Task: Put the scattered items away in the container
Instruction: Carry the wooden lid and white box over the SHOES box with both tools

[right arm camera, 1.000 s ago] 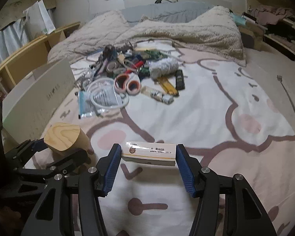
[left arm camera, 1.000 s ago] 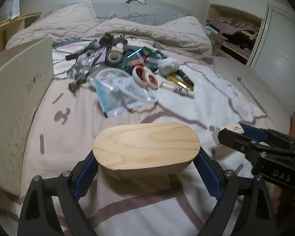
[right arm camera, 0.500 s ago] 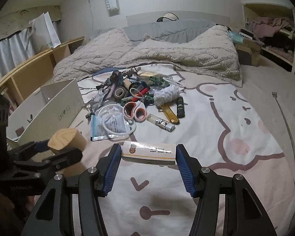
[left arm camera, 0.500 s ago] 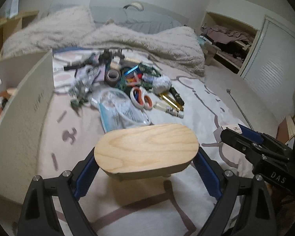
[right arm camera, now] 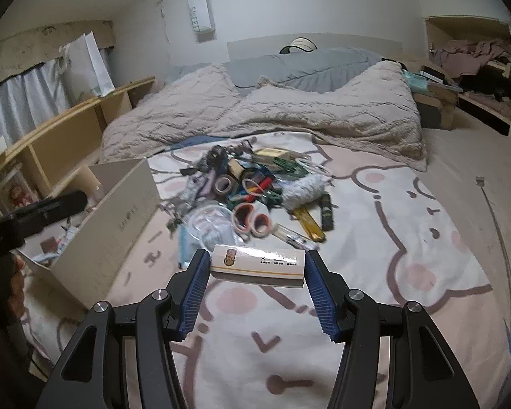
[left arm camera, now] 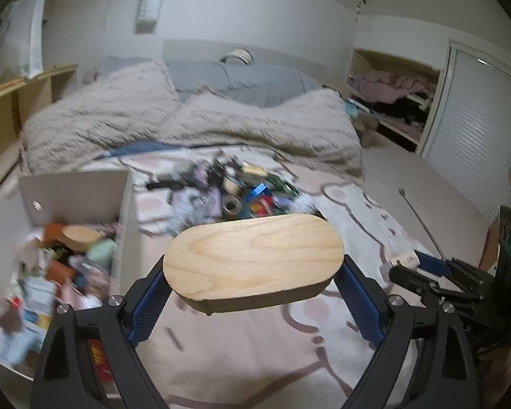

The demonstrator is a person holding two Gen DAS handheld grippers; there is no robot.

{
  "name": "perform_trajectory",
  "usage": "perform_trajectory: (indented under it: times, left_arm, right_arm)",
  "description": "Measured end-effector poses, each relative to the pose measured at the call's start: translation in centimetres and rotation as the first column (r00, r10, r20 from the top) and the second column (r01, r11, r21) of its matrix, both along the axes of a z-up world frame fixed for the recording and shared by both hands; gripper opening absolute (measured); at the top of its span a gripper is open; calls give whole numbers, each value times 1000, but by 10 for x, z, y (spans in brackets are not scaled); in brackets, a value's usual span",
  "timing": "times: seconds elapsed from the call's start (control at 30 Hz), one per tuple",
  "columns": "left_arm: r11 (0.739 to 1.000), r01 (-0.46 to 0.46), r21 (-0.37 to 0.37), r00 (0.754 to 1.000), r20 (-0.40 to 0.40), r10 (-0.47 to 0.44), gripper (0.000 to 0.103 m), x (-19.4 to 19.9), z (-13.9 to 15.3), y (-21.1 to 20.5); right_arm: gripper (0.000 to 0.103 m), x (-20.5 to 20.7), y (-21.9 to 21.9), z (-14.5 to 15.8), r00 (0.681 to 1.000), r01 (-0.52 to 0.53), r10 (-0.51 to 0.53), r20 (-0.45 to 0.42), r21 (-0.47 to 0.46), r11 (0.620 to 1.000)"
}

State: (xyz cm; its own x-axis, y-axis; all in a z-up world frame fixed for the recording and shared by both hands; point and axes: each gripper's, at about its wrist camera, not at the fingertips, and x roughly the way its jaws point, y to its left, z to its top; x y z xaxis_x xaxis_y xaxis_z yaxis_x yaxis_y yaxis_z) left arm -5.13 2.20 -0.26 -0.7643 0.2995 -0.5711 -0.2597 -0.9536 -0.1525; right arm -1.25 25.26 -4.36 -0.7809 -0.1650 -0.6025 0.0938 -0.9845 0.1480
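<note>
My left gripper (left arm camera: 253, 281) is shut on an oval wooden box (left arm camera: 252, 257), held by its two ends above the bed. To its left stands the open cardboard box (left arm camera: 124, 204), with several small items inside. My right gripper (right arm camera: 257, 267) is shut on a small white carton (right arm camera: 257, 266) with an orange stripe, held lengthwise between the blue pads. That carton and gripper also show at the right of the left wrist view, carton (left arm camera: 403, 259). The pile of scattered items (right arm camera: 252, 187) lies mid-bed, beyond both grippers.
A fluffy beige blanket (right arm camera: 289, 116) is bunched at the head of the bed. A low wooden shelf (right arm camera: 61, 136) runs along the left wall. A thin back-scratcher (right arm camera: 494, 211) lies on the right side of the bed. An open closet (right arm camera: 473, 58) is at the far right.
Both grippers have risen with their loads. The left one has swung left, so the inside of the cardboard box has come into its view. The grips have not changed.
</note>
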Motion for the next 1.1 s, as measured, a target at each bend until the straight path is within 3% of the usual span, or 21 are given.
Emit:
perform_trajectory:
  times: [0.23, 0.53, 0.83, 1.1]
  left_arm:
    - [996, -88, -20, 995, -58, 86, 93, -1, 21, -53]
    - [975, -209, -74, 977, -60, 205, 93, -4, 16, -119]
    - [946, -297, -132, 954, 0, 300, 93, 1, -3, -178]
    - [948, -282, -150, 948, 105, 299, 93, -3, -27, -197]
  right_arm:
    - [58, -13, -32, 11, 998, -58, 58, -6, -11, 998]
    - [58, -30, -95, 28, 984, -175, 175, -31, 8, 985]
    - [58, -46, -163, 46, 952, -303, 303, -28, 21, 953]
    - [58, -69, -223, 59, 916, -401, 401, 13, -8, 916]
